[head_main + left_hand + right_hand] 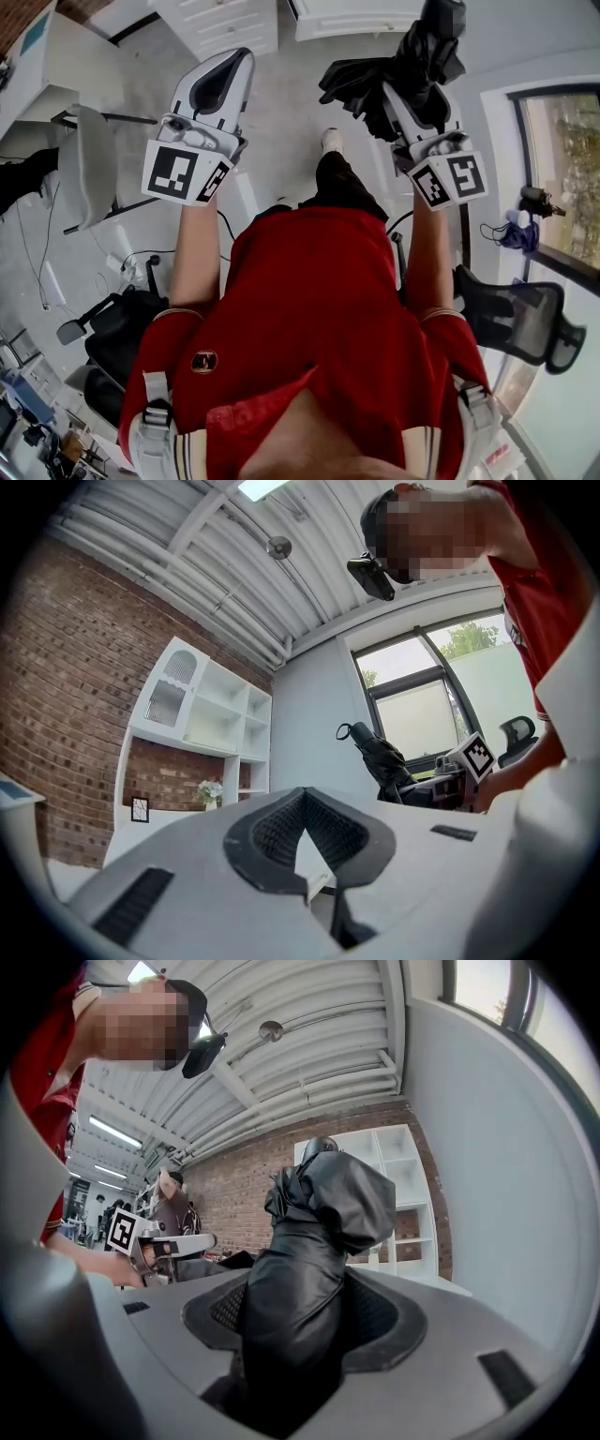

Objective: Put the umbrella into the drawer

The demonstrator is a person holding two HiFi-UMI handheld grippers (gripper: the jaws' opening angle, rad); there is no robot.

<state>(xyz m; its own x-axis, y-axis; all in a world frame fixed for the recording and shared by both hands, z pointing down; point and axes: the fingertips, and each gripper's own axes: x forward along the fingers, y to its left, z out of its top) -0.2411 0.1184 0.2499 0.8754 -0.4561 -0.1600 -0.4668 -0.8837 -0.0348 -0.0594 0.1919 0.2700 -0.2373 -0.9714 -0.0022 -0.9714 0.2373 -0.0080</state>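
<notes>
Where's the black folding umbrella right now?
The black folding umbrella is clamped in the right gripper, at the head view's upper right, held out in front of the person above the grey floor.

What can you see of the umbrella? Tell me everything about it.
The umbrella is black and folded, but its shiny, wrinkled fabric bunches loosely rather than being wrapped tight. A rounded dark end shows at its far tip, and the left gripper view shows a small loop there. It is held in the air above the floor, sticking out forward past the jaws. The right gripper is shut on it, with the pads pressing the fabric on both sides. Nothing else touches it.
</notes>
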